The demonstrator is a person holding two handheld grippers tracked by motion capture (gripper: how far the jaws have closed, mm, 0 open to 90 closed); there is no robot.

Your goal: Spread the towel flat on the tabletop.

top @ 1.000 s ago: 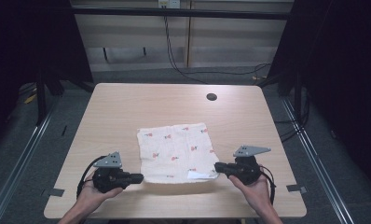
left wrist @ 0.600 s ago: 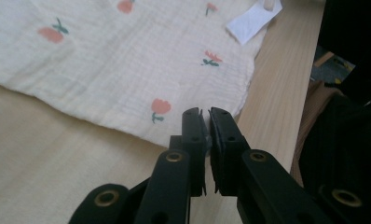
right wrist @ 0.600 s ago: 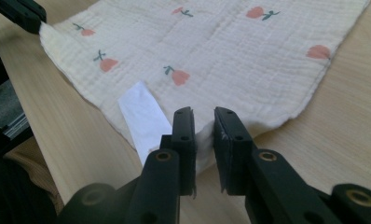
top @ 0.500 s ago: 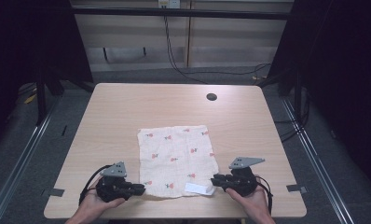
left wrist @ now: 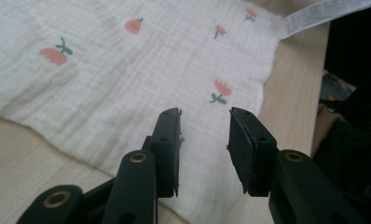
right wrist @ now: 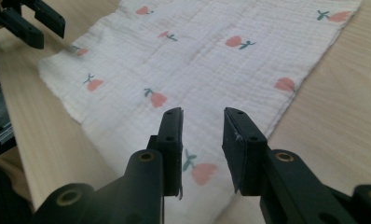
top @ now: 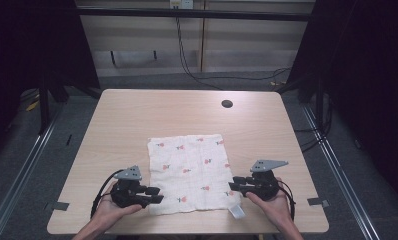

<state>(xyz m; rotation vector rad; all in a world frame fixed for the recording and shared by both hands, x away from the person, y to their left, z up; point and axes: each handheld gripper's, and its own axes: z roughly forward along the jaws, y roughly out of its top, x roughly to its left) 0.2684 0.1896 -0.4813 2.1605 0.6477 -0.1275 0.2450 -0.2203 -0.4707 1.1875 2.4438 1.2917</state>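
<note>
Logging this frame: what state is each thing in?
Flower-print cloth: spread flat on the table, white tag out at its near corner.
Left gripper: open, just been opening, nothing between its fingers.
Right gripper: open, just been opening, holding nothing.

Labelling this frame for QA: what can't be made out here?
- Tag print: too small in the high view, cut by the top edge in the left gripper view.
- Cloth near-left corner: hidden by the left gripper.
- Dark spot on the table: too small to tell what it is.
</note>
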